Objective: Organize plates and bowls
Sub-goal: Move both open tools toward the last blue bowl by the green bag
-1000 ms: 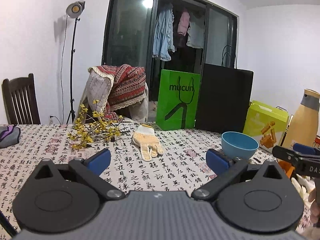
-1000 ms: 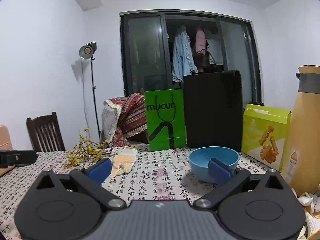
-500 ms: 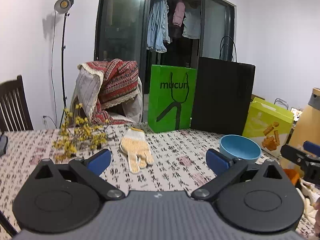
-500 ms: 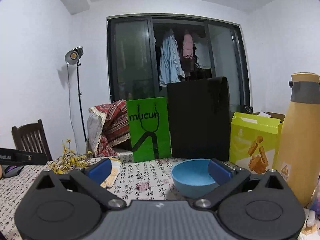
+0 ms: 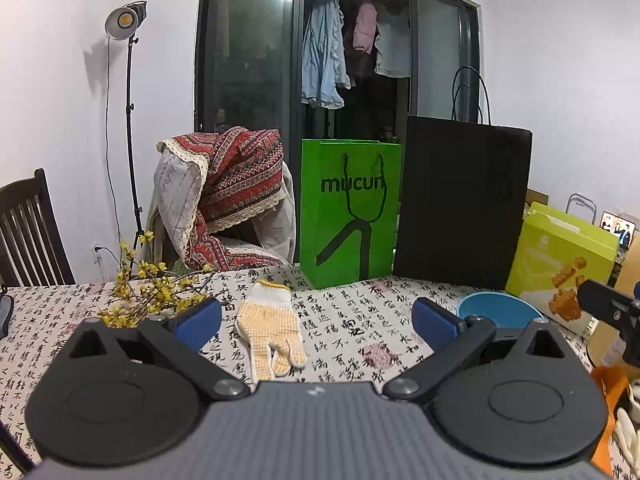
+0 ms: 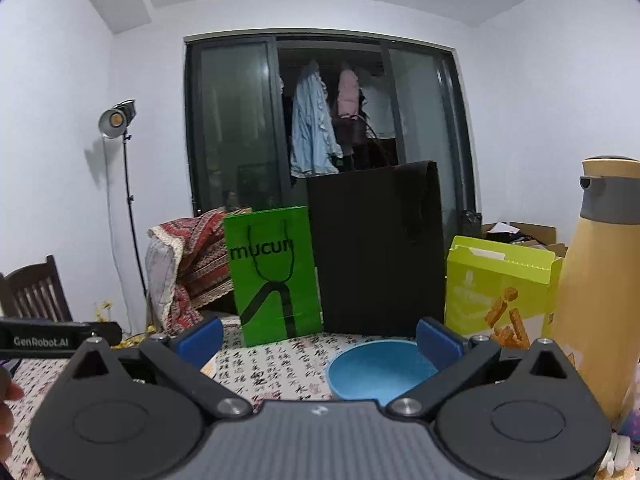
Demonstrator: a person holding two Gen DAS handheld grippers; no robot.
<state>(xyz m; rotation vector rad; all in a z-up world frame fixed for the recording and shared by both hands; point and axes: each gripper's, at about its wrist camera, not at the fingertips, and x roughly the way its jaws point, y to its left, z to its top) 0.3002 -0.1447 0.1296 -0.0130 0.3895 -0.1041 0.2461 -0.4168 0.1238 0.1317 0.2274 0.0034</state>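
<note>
Flanking blue bowl (image 6: 382, 368): right gripper (image 6: 318, 340) fingers wide, empty; left gripper (image 5: 316, 320) likewise over glove (image 5: 270, 330).

Readable text: one brand on a bag, one on a device, characters on the cloth.

The green paper bag (image 5: 350, 212), mid-frame in both views, carries "mucun" in dark lettering. In the right wrist view, a black bar (image 6: 60, 338) at the left edge reads "GenRobot.AI" in pale letters. The tablecloth (image 5: 352, 324) on the table is printed all over with black Chinese calligraphy, too small to read. The print on the yellow-green box (image 6: 500, 280) is illegible.
</note>
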